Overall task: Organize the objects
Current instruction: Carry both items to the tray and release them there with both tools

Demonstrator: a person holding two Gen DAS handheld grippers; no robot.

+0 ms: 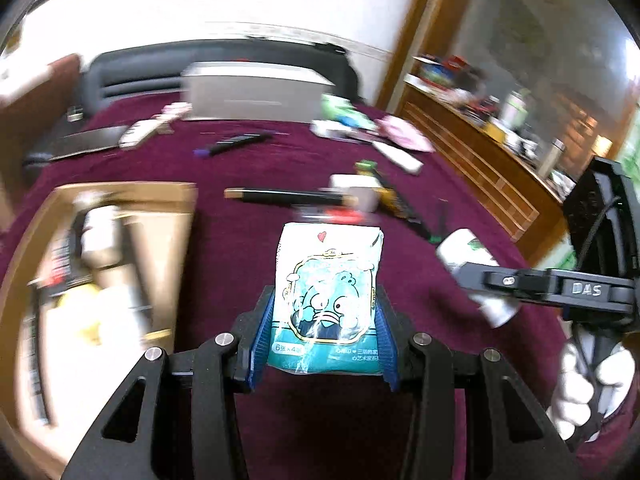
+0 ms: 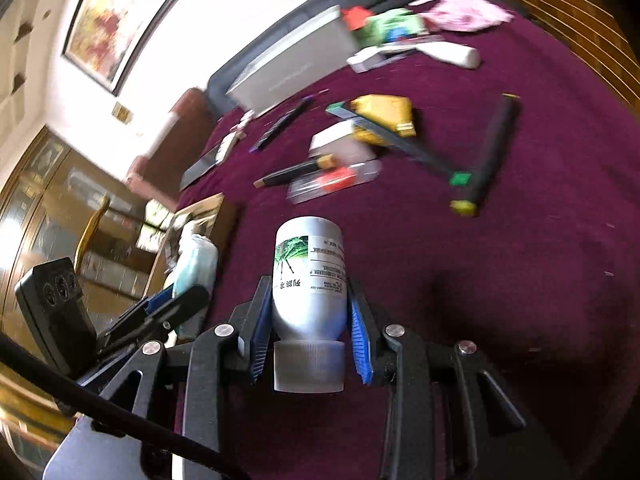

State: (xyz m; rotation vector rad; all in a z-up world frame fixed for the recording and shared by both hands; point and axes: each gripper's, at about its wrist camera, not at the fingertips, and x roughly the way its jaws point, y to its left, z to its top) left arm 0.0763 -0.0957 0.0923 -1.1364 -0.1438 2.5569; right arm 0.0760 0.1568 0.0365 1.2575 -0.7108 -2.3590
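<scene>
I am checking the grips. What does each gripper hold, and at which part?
Left gripper: tissue pack, clamped at the sides of its lower half. Right gripper: white bottle, held at its shoulder just above the cap.

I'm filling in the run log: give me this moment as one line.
left claw: shut on tissue pack | right claw: shut on white bottle | cardboard box: left, part filled
</scene>
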